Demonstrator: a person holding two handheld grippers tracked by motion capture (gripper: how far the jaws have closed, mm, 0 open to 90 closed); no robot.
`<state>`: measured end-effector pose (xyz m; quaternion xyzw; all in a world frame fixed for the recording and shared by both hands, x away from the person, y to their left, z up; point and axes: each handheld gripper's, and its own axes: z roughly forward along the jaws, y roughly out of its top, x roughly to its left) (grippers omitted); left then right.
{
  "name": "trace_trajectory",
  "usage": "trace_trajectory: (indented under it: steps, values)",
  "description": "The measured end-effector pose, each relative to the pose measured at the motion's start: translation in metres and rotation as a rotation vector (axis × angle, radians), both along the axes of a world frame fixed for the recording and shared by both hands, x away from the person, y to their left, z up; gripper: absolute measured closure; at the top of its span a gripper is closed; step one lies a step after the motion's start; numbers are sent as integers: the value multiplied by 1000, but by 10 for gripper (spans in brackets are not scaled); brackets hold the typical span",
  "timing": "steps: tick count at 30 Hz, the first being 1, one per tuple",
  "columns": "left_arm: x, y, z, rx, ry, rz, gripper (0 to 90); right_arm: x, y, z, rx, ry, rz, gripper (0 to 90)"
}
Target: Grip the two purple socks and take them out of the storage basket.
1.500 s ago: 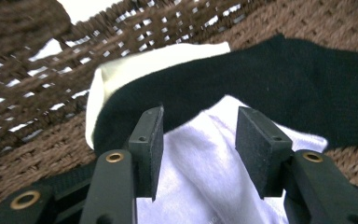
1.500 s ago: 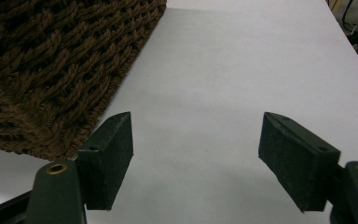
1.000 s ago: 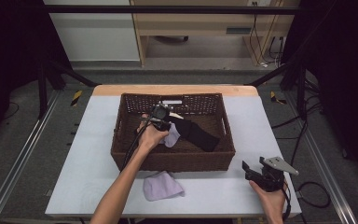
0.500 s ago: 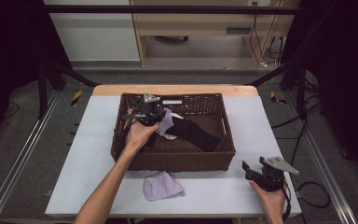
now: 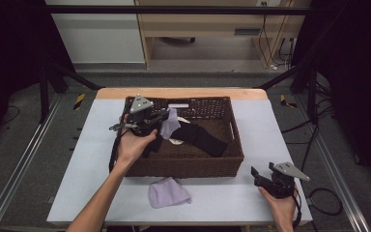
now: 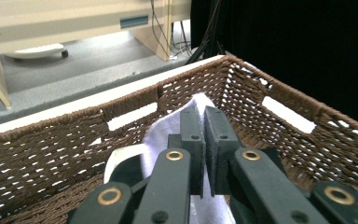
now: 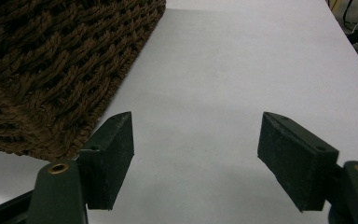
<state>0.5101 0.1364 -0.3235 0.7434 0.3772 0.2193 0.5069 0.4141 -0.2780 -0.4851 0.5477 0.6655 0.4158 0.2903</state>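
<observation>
The left claw (image 5: 160, 117) is clamped on a pale lilac cloth (image 5: 169, 124), its two black jaws pressed together with only the fabric between them. In the left gripper view the cloth (image 6: 168, 140) rises between the jaws and spreads below and to their left, with a white item just behind it, too hidden to identify. The left hand (image 5: 134, 145) holds this claw above the left part of a brown wicker basket (image 5: 188, 166), so that the cloth hangs free over the basket's interior, near its left wall. In the left gripper view the basket wall (image 6: 51, 140) curves around behind the cloth, pierced by slot-shaped handle openings.

Inside the basket a black garment (image 5: 200, 137) lies slantwise across the floor, just to the right of the hanging cloth. A second lilac cloth (image 5: 168, 192) lies crumpled on the white table (image 5: 232, 203), just in front of the basket's near wall and apart from both claws.

The right claw (image 5: 261, 176) stands with its jaws wide apart and nothing between them. The right hand (image 5: 280, 203) rests it low at the table's near right corner, to the right of the basket. In the right gripper view the bare table (image 7: 223, 84) lies between the jaws, and the basket's corner (image 7: 51, 70) sits at the upper left.
</observation>
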Motion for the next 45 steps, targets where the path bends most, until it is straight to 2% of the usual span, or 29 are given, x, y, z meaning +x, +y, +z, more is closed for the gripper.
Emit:
trace_trajectory:
  steps: [3,4,5,14,25,26,29,30,31,36,37,42,45]
  values:
    - [-7,3,3,-4,-16,-3,864,0,0,0,-1,-1,0,270]
    - [-13,6,6,-16,-31,-11,864,0,0,0,0,0,0,271]
    - [-13,6,6,-16,-31,-11,864,0,0,0,-4,-1,0,271]
    - [-44,20,21,-74,-87,-56,864,0,0,0,-6,2,0,275]
    - [-71,28,26,-100,-124,-94,864,0,1,0,-10,-3,-1,275]
    - [-78,30,27,-108,-133,-104,864,0,1,0,-11,-3,-3,275]
    - [-84,32,28,-113,-140,-117,864,0,1,0,-11,-2,-3,275]
    - [-92,33,29,-118,-147,-131,864,0,1,0,-11,3,-4,276]
    - [-92,33,29,-118,-147,-131,864,0,1,0,-11,3,-4,276]
    - [-113,31,27,-119,-156,-180,864,0,1,0,-15,3,-3,276]
    - [-113,31,27,-119,-156,-180,864,0,1,0,-15,3,-3,276]
    - [-130,29,20,-101,-148,-223,864,0,1,0,-15,2,-6,275]
    - [-135,29,17,-94,-145,-232,864,1,1,0,-13,3,-6,275]
